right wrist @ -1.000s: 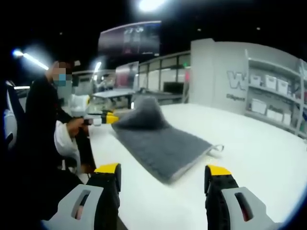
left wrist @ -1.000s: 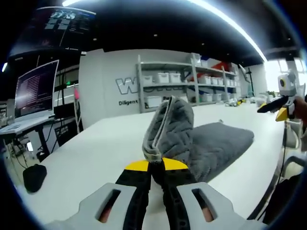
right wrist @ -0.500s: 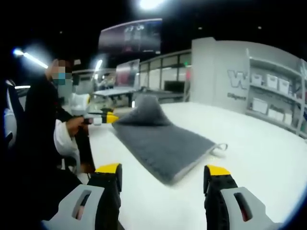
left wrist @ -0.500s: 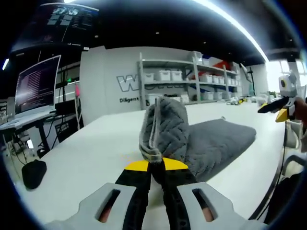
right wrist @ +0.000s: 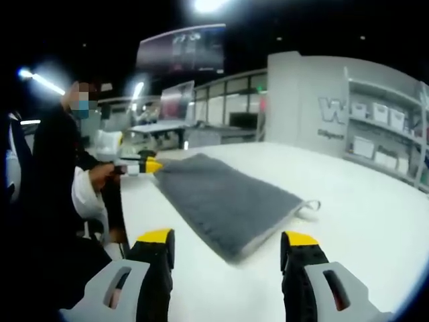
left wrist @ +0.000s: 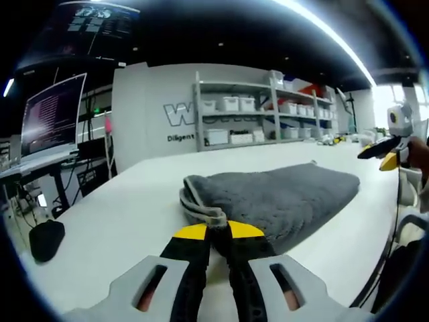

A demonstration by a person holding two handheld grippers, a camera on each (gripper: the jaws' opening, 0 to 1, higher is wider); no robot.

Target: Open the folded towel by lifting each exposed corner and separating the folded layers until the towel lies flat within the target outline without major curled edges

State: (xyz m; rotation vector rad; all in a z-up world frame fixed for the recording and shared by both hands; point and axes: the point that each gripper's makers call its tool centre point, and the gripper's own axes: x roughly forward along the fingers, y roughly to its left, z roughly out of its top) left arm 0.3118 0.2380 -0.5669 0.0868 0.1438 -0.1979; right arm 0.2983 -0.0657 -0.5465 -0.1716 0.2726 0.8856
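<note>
Still folded, the grey towel (left wrist: 281,198), lying low on the white table (left wrist: 127,208) in two layers, with a rolled, curled corner (left wrist: 198,204) at the near end in the left gripper view. Not yet opened flat; no target outline to make out on the table surface. To judge from this, only an early part done: one corner gripped, the layers not yet separated, the curl not yet smoothed, the other corners untouched. Left gripper (left wrist: 210,231) clenched on that curled corner, yellow tips pressed together with the cloth edge between them, down near the table. Seen also in the right gripper view as a small yellow-tipped tool (right wrist: 144,165) at the far end of the towel (right wrist: 224,204), in the person's hand (right wrist: 100,176). Right gripper (right wrist: 224,245) released, jaws wide apart, nothing between them, hovering above the table just before the near towel edge and not touching it. At the right corner of that edge, a small loop tag (right wrist: 310,204) sticking out. Probably next: lift the held corner and pull the upper layer away.
</note>
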